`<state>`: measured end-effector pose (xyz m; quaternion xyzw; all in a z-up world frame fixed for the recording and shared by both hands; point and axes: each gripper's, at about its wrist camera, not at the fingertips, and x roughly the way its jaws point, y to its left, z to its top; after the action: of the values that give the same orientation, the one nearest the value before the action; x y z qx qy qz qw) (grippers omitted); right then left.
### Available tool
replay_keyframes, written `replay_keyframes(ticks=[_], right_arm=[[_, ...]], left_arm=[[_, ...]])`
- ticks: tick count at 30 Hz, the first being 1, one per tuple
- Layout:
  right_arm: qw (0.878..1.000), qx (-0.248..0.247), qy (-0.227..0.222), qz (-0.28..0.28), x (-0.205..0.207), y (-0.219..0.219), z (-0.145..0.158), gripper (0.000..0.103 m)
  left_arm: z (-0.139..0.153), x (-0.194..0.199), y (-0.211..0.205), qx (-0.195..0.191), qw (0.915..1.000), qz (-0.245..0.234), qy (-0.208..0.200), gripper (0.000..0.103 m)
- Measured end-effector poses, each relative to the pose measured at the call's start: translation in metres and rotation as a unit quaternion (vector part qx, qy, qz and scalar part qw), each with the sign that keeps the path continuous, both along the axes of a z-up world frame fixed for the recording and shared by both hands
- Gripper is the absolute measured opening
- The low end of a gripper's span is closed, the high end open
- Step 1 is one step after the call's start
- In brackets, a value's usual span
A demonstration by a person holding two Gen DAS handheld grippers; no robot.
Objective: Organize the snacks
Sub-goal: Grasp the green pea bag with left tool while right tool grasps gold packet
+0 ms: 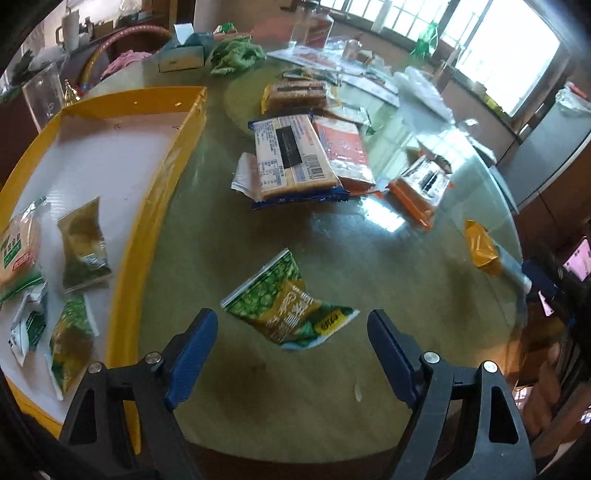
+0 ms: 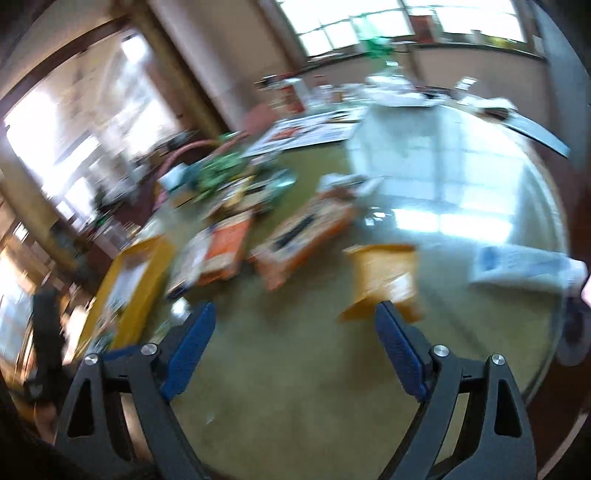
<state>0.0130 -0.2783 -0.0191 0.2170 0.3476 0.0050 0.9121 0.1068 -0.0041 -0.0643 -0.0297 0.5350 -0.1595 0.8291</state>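
On glass table (image 1: 295, 229), yellow tray (image 1: 168, 177) holds five snack packets (image 1: 83, 245).

Lots of random stuff at the far end of the round glass-topped table (image 1: 332, 387): a crumpled green cloth (image 1: 236, 55) just beside an open tissue box (image 1: 183, 55), a clear plastic jar (image 1: 312, 24) further back, and some flat printed sheets (image 1: 354, 74) spread toward the windows (image 1: 498, 48). Off the left edge there's a clear glass (image 1: 42, 94), a white lidded mug (image 1: 70, 31) on a counter behind it, and a pink-and-yellow hoop (image 1: 110, 44) with something pink bundled inside. The right wrist view is too smeared to add much, only the bright windows (image 2: 369, 22) and their reflection on the glass.
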Motion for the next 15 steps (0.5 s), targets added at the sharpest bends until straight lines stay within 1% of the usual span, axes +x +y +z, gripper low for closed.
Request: replay_keyframes(ticks=[1, 3, 5, 6, 7, 8, 9, 10, 12, 13, 14, 15], right_arm=[[1.000, -0.007, 0.013, -0.027, 0.008, -0.013, -0.002, 0.089], [0.998, -0.021, 0.034, -0.052, 0.020, -0.025, -0.007, 0.089], [0.997, -0.001, 0.050, -0.055, 0.034, -0.036, -0.016, 0.088], [0.997, 0.002, 0.059, -0.053, 0.040, -0.039, -0.020, 0.086], [0.996, 0.004, 0.068, -0.054, 0.045, -0.040, -0.025, 0.081], [0.996, 0.006, 0.076, -0.054, 0.049, -0.040, -0.030, 0.074], [0.995, 0.009, 0.081, -0.051, 0.052, -0.038, -0.033, 0.069], [0.995, 0.009, 0.085, -0.051, 0.053, -0.036, -0.036, 0.067], [0.994, -0.010, 0.089, -0.057, 0.051, -0.027, -0.039, 0.058], [0.995, -0.015, 0.089, -0.053, 0.050, -0.022, -0.040, 0.048], [0.995, -0.014, 0.088, -0.047, 0.049, -0.017, -0.041, 0.045], [0.995, -0.014, 0.088, -0.039, 0.048, -0.013, -0.041, 0.045]], left_arm=[[-0.002, 0.001, -0.002, 0.004, 1.0000, 0.001, 0.003, 0.081], [-0.007, 0.004, -0.007, 0.015, 0.9998, 0.003, 0.009, 0.080], [-0.012, 0.009, -0.007, 0.016, 0.9997, 0.007, 0.015, 0.078], [-0.013, 0.011, -0.007, 0.016, 0.9997, 0.010, 0.015, 0.074], [-0.012, 0.011, -0.007, 0.018, 0.9997, 0.014, 0.006, 0.072], [-0.012, 0.012, -0.009, 0.021, 0.9997, 0.014, 0.003, 0.064], [-0.011, 0.011, -0.011, 0.027, 0.9996, 0.009, -0.006, 0.050], [-0.011, 0.011, -0.013, 0.026, 0.9996, 0.002, -0.009, 0.045], [-0.012, 0.010, -0.019, 0.035, 0.9992, -0.010, -0.017, 0.043], [-0.011, 0.007, -0.020, 0.033, 0.9991, -0.016, -0.023, 0.043], [-0.010, 0.006, -0.020, 0.030, 0.9990, -0.020, -0.026, 0.044], [-0.009, 0.004, -0.019, 0.027, 0.9990, -0.022, -0.027, 0.047]])
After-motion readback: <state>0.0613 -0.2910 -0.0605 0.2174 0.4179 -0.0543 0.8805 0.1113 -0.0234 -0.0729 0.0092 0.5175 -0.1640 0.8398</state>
